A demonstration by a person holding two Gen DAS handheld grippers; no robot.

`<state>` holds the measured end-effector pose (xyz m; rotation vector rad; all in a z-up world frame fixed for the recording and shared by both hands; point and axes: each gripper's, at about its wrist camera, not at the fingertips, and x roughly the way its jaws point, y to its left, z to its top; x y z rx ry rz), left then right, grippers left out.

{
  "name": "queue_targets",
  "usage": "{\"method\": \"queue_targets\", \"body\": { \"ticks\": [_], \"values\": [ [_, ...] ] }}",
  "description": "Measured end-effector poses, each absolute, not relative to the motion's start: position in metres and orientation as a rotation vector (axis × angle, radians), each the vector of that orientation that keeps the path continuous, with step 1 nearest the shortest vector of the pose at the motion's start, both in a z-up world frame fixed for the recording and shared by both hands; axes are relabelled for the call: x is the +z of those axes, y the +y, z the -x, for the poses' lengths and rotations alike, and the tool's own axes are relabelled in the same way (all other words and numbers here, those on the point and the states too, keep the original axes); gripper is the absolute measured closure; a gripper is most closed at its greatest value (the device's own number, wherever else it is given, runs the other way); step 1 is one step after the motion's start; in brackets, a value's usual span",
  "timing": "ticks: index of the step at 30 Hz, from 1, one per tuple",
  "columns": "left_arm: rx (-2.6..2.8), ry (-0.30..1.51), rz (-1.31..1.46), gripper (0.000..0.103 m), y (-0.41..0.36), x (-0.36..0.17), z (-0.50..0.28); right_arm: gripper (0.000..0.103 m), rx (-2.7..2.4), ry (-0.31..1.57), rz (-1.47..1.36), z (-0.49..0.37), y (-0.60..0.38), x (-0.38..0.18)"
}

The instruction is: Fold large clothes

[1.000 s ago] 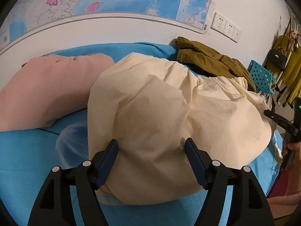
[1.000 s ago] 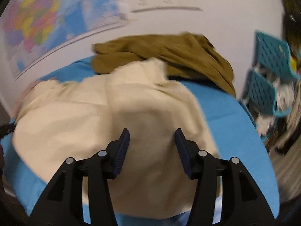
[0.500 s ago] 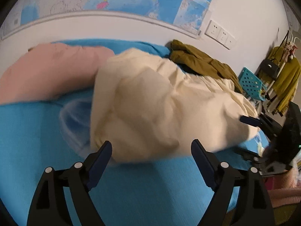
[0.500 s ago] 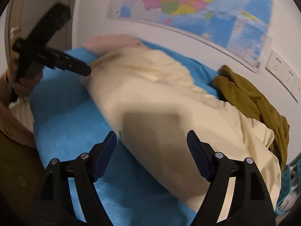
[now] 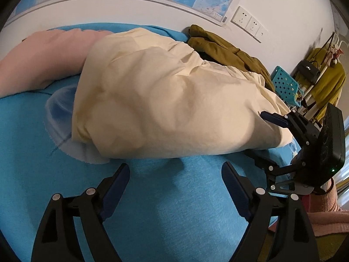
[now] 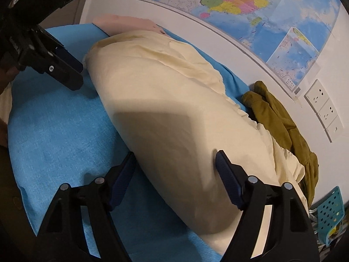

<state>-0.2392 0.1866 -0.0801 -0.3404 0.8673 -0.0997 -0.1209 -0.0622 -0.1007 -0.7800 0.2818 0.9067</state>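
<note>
The cream garment [image 5: 174,100] lies in a long bunched roll across the blue bed [image 5: 152,207], its long axis running from the pink cloth [image 5: 39,56] at the far left down toward the olive jacket [image 5: 229,52] and the teal basket [image 5: 285,85] on the right. A pale blue gauzy piece [image 5: 59,109] peeks out from under its left end.

The left tongs [image 5: 175,179] hang just short of the roll's near edge, over bare bedsheet, jaws spread wide with nothing between them; they have just been opening. The right tongs [image 6: 175,163] sit at the roll's right end, jaws wide too after opening, with a fold of cream cloth bulging between them. The pads do not look pressed onto it, so I'd call them open rather than gripping.

So the roll lies crosswise in front of the left tongs and lengthwise away from the right ones. My guess is the right hand is nearer a hold; the left must reach forward to the near hem before the cloth can be spread or folded over
</note>
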Motion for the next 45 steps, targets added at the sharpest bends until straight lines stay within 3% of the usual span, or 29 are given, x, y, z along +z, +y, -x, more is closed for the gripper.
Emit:
{"method": "queue_targets", "body": {
  "ticks": [17, 29, 39, 42, 44, 45],
  "values": [
    [-0.146, 0.854, 0.47, 0.019, 0.186, -0.085, 0.219, 0.056, 0.969, 0.336, 0.653, 0.113, -0.068, -0.081],
    [-0.257, 0.731, 0.869, 0.013, 0.211, -0.09, 0.194, 0.058, 0.997, 0.371, 0.528, 0.102, -0.074, -0.068],
    [-0.133, 0.733, 0.901, 0.011, 0.219, -0.088, 0.146, 0.058, 1.018, 0.412, 0.459, 0.094, -0.079, -0.067],
    [-0.108, 0.764, 0.894, 0.021, 0.221, -0.092, 0.135, 0.054, 1.052, 0.479, 0.394, 0.091, -0.085, -0.067],
    [-0.082, 0.776, 0.833, 0.038, 0.218, -0.089, 0.134, 0.05, 1.113, 0.561, 0.25, 0.086, -0.106, -0.064],
    [-0.079, 0.777, 0.798, 0.041, 0.216, -0.087, 0.135, 0.049, 1.146, 0.602, 0.164, 0.082, -0.121, -0.063]
  ]
}}
